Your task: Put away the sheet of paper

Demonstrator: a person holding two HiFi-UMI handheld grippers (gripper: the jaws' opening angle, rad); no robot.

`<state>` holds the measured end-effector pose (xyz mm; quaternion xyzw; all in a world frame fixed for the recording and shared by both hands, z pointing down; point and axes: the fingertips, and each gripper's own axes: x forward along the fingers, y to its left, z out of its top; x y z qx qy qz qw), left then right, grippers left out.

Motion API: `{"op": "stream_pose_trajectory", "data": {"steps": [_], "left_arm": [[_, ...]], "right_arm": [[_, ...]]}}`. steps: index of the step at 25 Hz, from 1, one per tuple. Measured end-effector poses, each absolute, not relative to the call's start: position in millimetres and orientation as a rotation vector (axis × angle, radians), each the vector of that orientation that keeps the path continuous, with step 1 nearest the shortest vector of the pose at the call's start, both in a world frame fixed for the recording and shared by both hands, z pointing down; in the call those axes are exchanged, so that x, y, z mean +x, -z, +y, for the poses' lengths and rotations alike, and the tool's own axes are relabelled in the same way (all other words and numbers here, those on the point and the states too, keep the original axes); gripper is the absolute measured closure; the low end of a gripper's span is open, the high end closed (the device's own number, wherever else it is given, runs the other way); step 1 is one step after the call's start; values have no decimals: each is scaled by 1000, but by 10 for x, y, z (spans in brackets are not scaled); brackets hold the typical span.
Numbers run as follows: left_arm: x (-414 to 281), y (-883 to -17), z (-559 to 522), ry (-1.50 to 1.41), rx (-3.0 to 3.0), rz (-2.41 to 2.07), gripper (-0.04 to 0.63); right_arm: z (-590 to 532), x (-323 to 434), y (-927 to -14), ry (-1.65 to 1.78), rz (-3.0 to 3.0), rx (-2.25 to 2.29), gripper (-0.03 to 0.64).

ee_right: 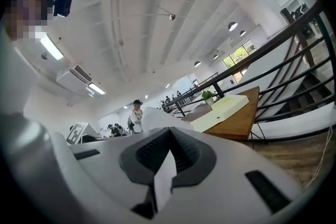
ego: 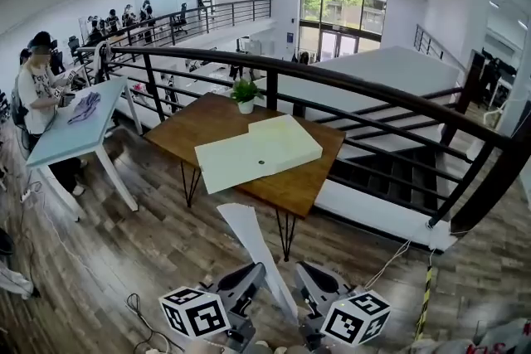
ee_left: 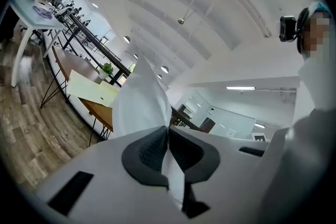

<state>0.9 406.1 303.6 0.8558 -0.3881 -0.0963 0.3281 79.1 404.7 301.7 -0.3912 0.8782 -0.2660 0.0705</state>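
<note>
A white sheet of paper [ego: 253,240] hangs in the air in front of me, seen edge-on and reaching toward the wooden table [ego: 199,122]. My left gripper [ego: 251,273] is shut on the sheet's left side, and in the left gripper view the sheet of paper [ee_left: 140,105] rises out of the closed left gripper [ee_left: 168,132]. My right gripper [ego: 305,273] is shut on the right side; in its own view a strip of the paper [ee_right: 164,183] shows between the pads of the right gripper [ee_right: 169,135]. A flat pale yellow box [ego: 257,152] lies on the table.
A small potted plant [ego: 246,94] stands at the table's far edge. A black railing [ego: 373,91] runs behind the table, with stairs beyond. A light blue table [ego: 70,133] with a person [ego: 37,87] is at left. Cables [ego: 137,315] lie on the wood floor.
</note>
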Motion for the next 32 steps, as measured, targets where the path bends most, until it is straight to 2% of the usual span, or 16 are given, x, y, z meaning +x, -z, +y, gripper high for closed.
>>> {"op": "stream_pose_trajectory", "data": {"steps": [11,21,32], "left_arm": [[156,-3118,4004,257,2234,-1068,572],[36,-3232,3652,251,2185,-1119,572],[-399,-3133,2350,274,2200,-1090,572]], "right_arm": [[4001,1113,-3181,776,2671,-1230,589],[3643,1113,-3323,787,2726,-1241,589],[2383,583,-3272,766,2728,-1249,589]]}}
